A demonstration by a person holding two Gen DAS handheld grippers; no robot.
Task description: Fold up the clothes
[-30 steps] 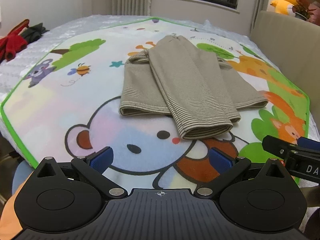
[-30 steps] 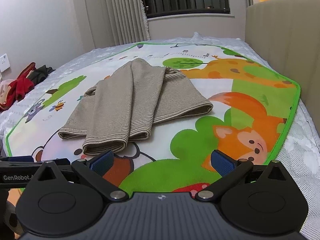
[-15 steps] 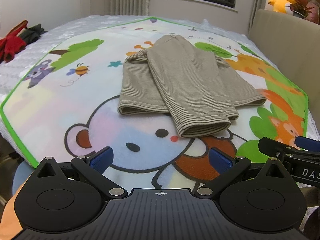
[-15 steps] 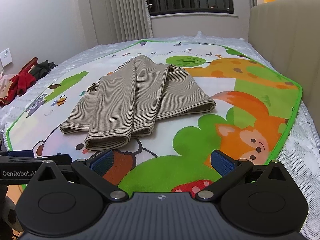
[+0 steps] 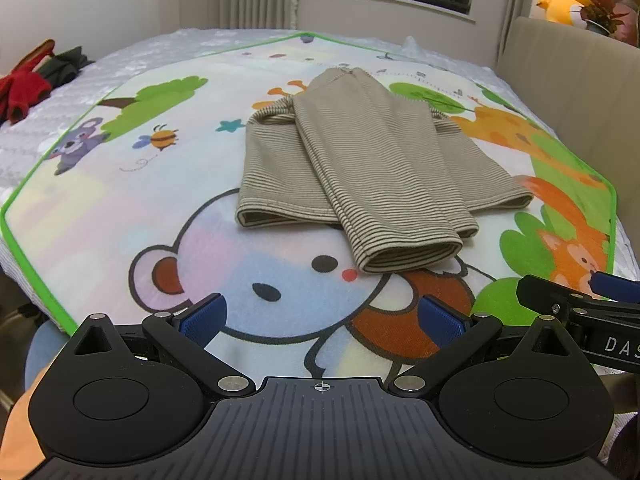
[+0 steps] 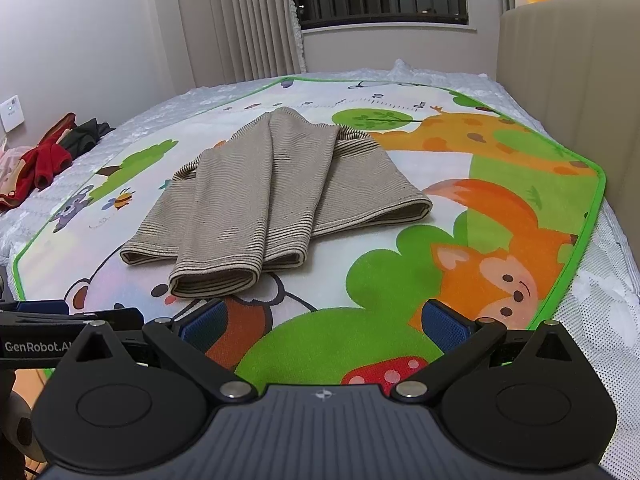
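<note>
My left tool (image 5: 322, 316) is spread wide with nothing between its blue pads (image 5: 204, 314), and so is my right tool (image 6: 326, 322). Both hang low over the near edge of the mat (image 5: 92, 208), side by side; the right one's finger shows at the right rim of the left view.

Ahead of both tools, near but not touching, lies the top (image 5: 360, 164), a striped beige garment already folded in on itself, sleeves crossed over the body. It sits ahead and a little right of the left tool, ahead and left of the right tool (image 6: 264, 196).

The risk I judge: the uppermost sleeve only rests on the layers below. If I pinch just its cuff (image 5: 408, 254), the nearest part, the sleeve would slide off and undo the fold. Pinching too deep could catch the mat and drag it across the bed (image 6: 600, 288).

The long axis runs away from the tools, cuffs and hem toward me, collar at the far end. The top sleeve slants: its cuff lies right of centre from the left tool.
</note>
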